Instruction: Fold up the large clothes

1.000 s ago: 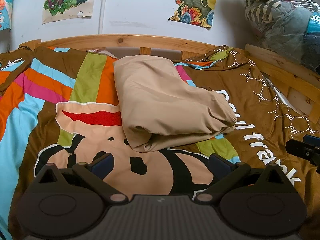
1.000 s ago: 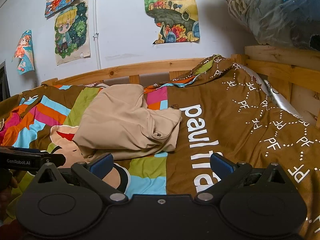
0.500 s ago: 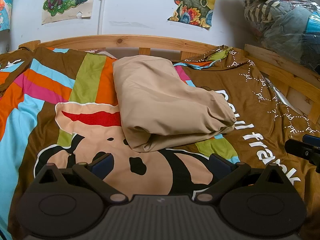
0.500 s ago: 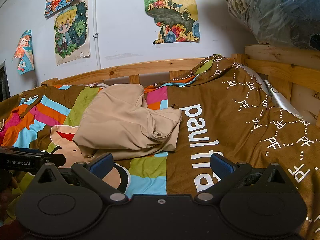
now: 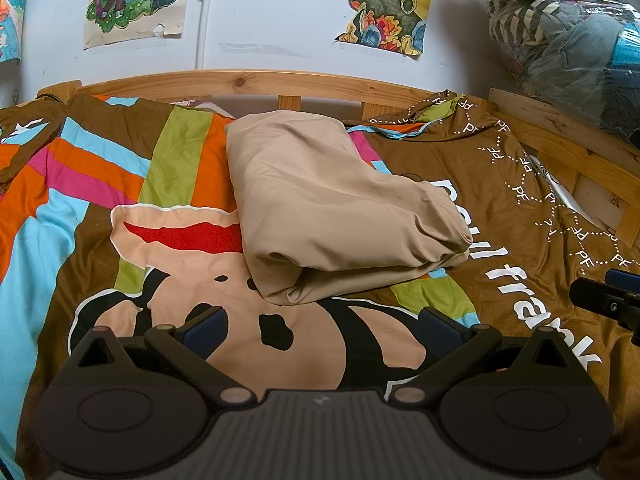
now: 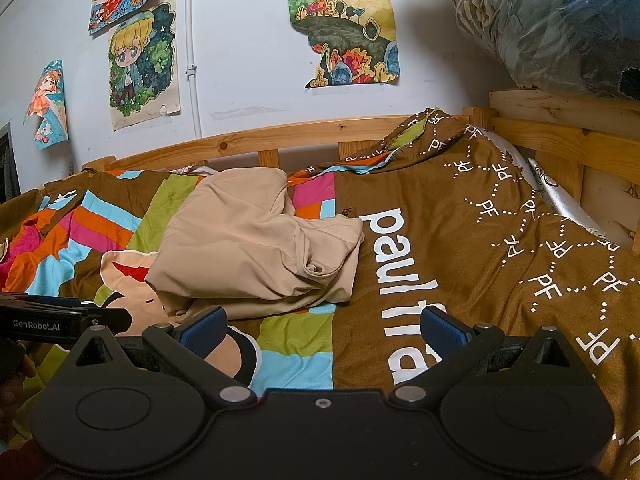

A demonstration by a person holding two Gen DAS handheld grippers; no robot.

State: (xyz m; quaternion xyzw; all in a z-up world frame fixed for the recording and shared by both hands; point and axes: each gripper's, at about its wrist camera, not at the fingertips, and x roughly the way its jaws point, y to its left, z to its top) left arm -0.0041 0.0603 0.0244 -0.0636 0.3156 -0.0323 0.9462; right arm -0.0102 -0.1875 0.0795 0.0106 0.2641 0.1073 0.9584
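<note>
A beige garment (image 5: 328, 208) lies folded into a thick bundle in the middle of the bed, on the colourful cartoon bedspread (image 5: 100, 208). The right wrist view shows the same beige garment (image 6: 256, 244) with a rumpled fold at its right edge. My left gripper (image 5: 322, 326) hovers just short of the bundle's near edge, open, nothing between its blue-padded fingers. My right gripper (image 6: 322, 326) is also open and empty, a little to the right of the bundle. Each gripper shows at the edge of the other's view.
A wooden bed rail (image 5: 248, 80) runs along the far side and a wooden frame (image 6: 560, 136) stands at the right. Plastic-wrapped bundles (image 5: 568, 28) are stacked at the upper right. Drawings (image 6: 344, 24) hang on the white wall.
</note>
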